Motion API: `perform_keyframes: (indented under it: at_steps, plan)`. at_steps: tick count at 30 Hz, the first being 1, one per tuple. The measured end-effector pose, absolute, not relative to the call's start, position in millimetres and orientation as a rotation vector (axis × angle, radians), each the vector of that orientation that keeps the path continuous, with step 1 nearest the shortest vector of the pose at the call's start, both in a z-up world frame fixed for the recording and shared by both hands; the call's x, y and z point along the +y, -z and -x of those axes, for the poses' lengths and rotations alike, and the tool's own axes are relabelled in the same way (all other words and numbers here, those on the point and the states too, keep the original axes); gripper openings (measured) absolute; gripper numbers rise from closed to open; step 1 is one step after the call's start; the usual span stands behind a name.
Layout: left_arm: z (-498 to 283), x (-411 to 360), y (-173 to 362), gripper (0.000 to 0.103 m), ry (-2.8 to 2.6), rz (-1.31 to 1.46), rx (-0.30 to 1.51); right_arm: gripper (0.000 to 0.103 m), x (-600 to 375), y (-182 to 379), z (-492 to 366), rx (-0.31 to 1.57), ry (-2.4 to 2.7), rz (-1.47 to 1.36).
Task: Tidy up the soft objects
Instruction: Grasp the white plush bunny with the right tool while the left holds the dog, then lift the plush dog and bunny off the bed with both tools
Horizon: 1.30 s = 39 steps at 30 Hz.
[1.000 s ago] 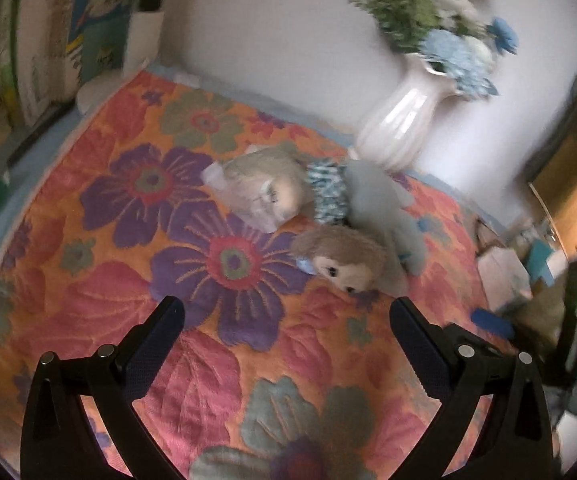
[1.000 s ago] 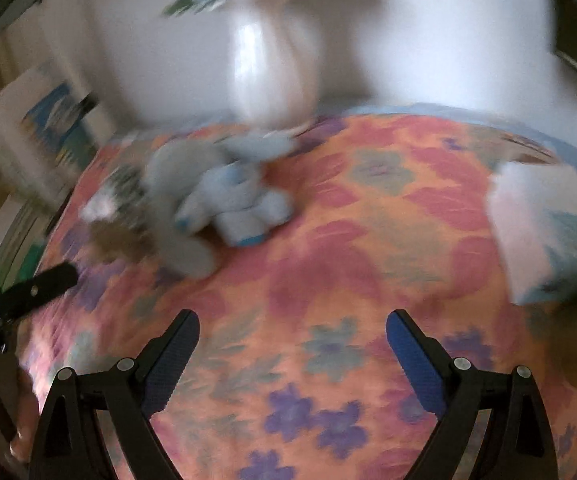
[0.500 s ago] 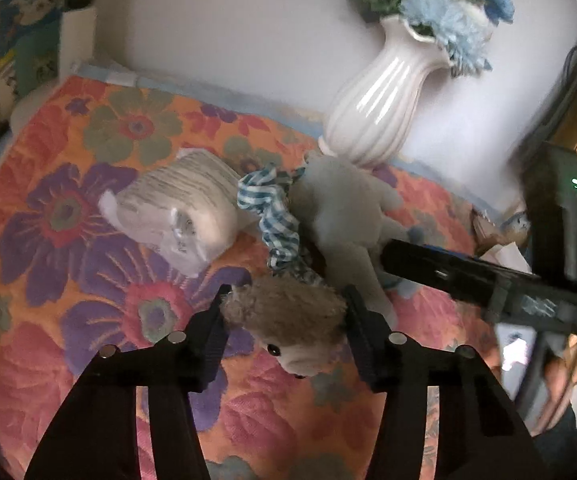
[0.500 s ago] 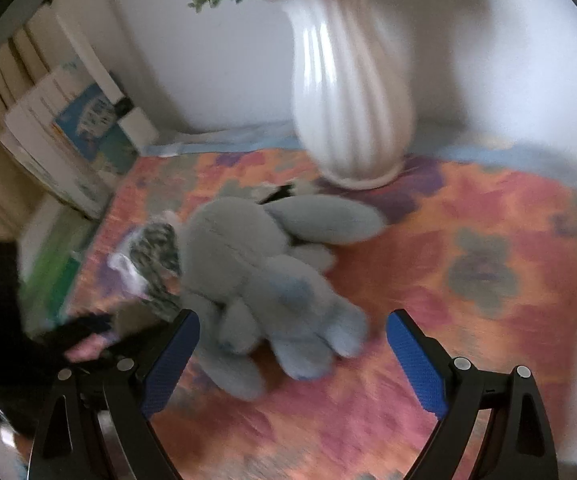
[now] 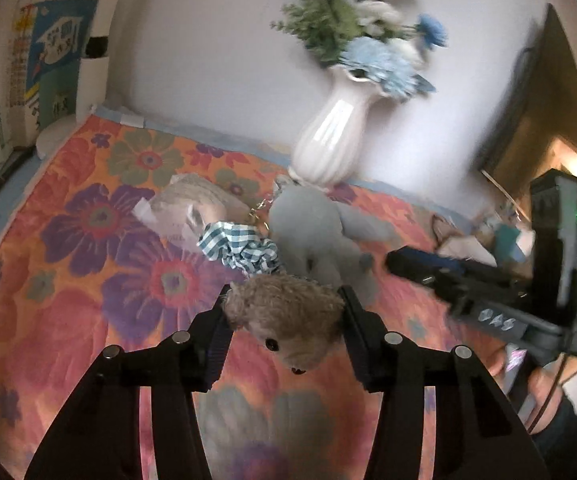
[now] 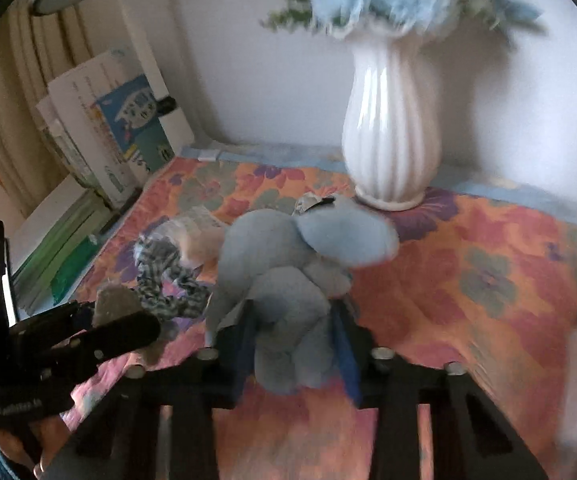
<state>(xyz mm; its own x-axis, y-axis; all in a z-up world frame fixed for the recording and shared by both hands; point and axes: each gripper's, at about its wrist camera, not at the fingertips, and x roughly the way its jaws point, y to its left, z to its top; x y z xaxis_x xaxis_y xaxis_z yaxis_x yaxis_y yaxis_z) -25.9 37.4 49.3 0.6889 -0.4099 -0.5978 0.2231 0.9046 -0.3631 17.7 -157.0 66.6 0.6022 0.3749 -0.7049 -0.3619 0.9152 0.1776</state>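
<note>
Brown plush toy (image 5: 284, 316), face toward the camera, sits clamped in the left hand-held gripper (image 5: 284, 320), while the right hand-held gripper (image 6: 294, 344), just closed, pinches the grey plush elephant (image 6: 288, 272), lying lengthwise away toward the vase (image 6: 392, 136).

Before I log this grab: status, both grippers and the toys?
Left gripper shut on brown plush head. Right gripper just closed on grey plush elephant. Checked scarf trails between; white vase close behind.

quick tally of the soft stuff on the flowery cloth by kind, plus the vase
Plush toys: 2, the brown plush and the grey-blue plush
Checked cloth: 1
Clear-wrapped soft pack: 1
White vase: 1
Total: 5
</note>
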Motion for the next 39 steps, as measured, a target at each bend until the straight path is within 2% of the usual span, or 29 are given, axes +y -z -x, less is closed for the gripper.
perform_keyframes:
  at_steps: [5, 7, 9, 10, 11, 14, 20, 22, 23, 24, 32, 39]
  plan:
    - [43, 34, -43, 0.047, 0.358, 0.221, 0.748, 0.028, -166, -72, 26, 0.845, -0.406, 0.017]
    - [39, 40, -40, 0.047, 0.33, 0.239, 0.75, 0.034, -163, -70, 20, 0.874, -0.395, 0.023]
    - [33, 47, -37, 0.047, 0.306, 0.262, 0.744, 0.076, -161, -71, 8, 0.892, -0.4, 0.008]
    - [31, 51, -33, 0.047, 0.303, 0.278, 0.747, 0.083, -157, -73, 0, 0.88, -0.415, 0.0]
    - [29, 53, -30, 0.047, 0.3, 0.288, 0.749, 0.084, -156, -74, -3, 0.868, -0.422, -0.001]
    - [24, 54, -21, 0.047, 0.291, 0.294, 0.782, 0.084, -143, -69, -35, 0.892, -0.416, 0.017]
    - [26, 41, -21, 0.047, 0.305, 0.222, 0.779, 0.082, -134, -17, -94, 1.032, -0.442, -0.107]
    - [27, 40, -22, 0.047, 0.301, 0.212, 0.775, 0.066, -133, -16, -88, 0.983, -0.458, -0.114]
    - [27, 40, -22, 0.047, 0.3, 0.213, 0.773, 0.051, -131, -18, -84, 0.98, -0.473, -0.103]
    - [27, 40, -22, 0.047, 0.298, 0.215, 0.774, 0.048, -129, -20, -79, 0.968, -0.473, -0.091]
    - [25, 42, -20, 0.047, 0.286, 0.226, 0.787, 0.046, -139, -52, -27, 0.871, -0.417, -0.006]
    - [26, 42, -20, 0.048, 0.284, 0.22, 0.786, 0.046, -157, -32, -4, 0.919, -0.37, -0.027]
